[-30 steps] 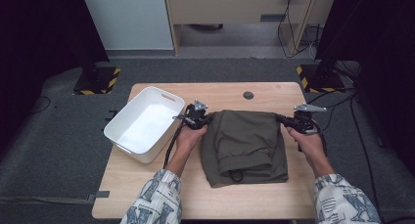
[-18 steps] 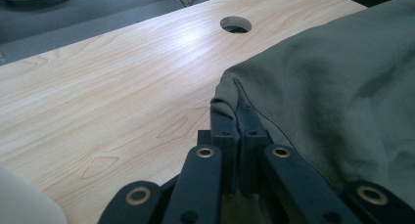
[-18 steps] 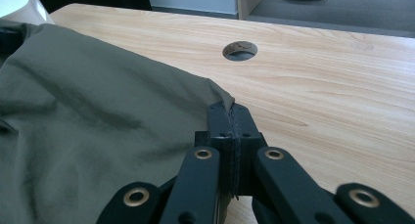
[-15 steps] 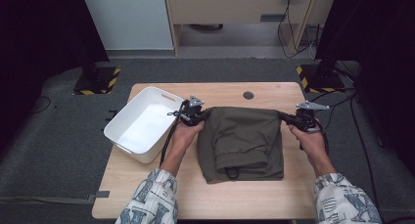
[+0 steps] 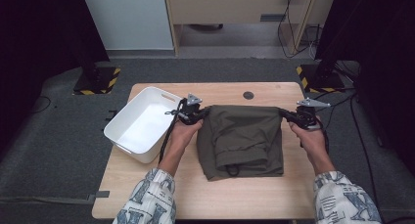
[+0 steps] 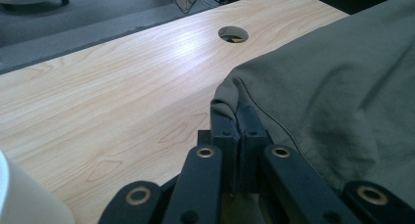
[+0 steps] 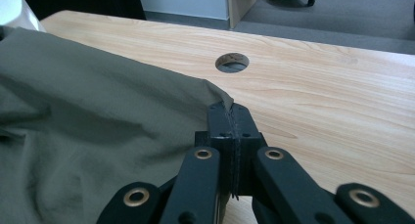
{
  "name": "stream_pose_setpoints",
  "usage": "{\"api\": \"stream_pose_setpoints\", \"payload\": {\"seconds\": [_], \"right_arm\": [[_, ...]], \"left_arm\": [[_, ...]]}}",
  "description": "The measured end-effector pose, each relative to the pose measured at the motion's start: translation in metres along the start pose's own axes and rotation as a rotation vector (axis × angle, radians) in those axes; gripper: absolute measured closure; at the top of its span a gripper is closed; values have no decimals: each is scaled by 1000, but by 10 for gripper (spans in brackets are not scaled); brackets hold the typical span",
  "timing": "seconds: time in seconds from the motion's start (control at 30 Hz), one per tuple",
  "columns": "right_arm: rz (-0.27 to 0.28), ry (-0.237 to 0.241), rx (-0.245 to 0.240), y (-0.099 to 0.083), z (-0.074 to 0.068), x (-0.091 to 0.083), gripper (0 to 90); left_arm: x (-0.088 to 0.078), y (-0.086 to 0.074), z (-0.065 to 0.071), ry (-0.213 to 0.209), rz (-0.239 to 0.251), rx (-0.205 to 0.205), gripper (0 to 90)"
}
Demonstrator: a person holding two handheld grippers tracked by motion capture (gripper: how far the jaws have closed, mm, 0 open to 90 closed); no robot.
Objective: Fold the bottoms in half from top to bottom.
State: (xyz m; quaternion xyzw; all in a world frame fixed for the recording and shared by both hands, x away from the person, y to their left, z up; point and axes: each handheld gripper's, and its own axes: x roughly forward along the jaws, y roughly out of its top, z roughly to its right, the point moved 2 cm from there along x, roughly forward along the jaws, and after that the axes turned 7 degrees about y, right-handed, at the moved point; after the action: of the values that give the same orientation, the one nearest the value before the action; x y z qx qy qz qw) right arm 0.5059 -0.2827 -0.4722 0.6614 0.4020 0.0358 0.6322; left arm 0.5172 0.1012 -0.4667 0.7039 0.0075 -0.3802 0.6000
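The left gripper and right gripper are each pinching 1 far corner of the olive garment, jaws clamped tight, on the bench.

Even overhead light on the table; surroundings at 9 and 3 o'clock fall to near black. Soft glare patch on the wood at 12 o'clock in the left gripper view. Mild softness throughout; nearest jaw parts at 6 o'clock slightly blurred.
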Motion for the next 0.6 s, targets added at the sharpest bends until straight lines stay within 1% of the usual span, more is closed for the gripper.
{"api": "stream_pose_setpoints", "payload": {"seconds": [0.1, 0.13, 0.2, 0.23, 0.3, 0.37, 0.4, 0.5, 0.57, 0.6], "right_arm": [[0, 0, -9, 1, 0, 0, 900], [4, 1, -3, 2, 0, 0, 900], [4, -8, -8, 4, 0, 0, 900], [5, -11, -9, 6, 0, -1, 900], [0, -22, -15, 8, 1, -1, 900], [-3, -31, -24, 10, 0, -2, 900], [-3, -37, -19, 11, 0, -1, 900], [0, -37, -14, 13, 0, 0, 900], [12, -37, -4, 15, -1, 0, 900], [23, -36, -2, 17, -1, 0, 900]], "left_arm": [[0, 0, 0, -5, 6, 9, 877], [0, 0, -1, -11, 11, 3, 877], [0, 2, -1, -14, 16, 0, 877], [-1, 3, -1, -14, 14, 7, 877], [-2, 7, 1, 4, 10, 30, 877], [-3, 8, 1, 3, 9, 37, 877], [-4, 11, 1, 7, 7, 56, 877], [-5, 12, 1, 6, 15, 54, 876], [-7, 17, 0, -15, 38, 20, 875], [-8, 19, 0, -20, 38, 15, 875]]}}
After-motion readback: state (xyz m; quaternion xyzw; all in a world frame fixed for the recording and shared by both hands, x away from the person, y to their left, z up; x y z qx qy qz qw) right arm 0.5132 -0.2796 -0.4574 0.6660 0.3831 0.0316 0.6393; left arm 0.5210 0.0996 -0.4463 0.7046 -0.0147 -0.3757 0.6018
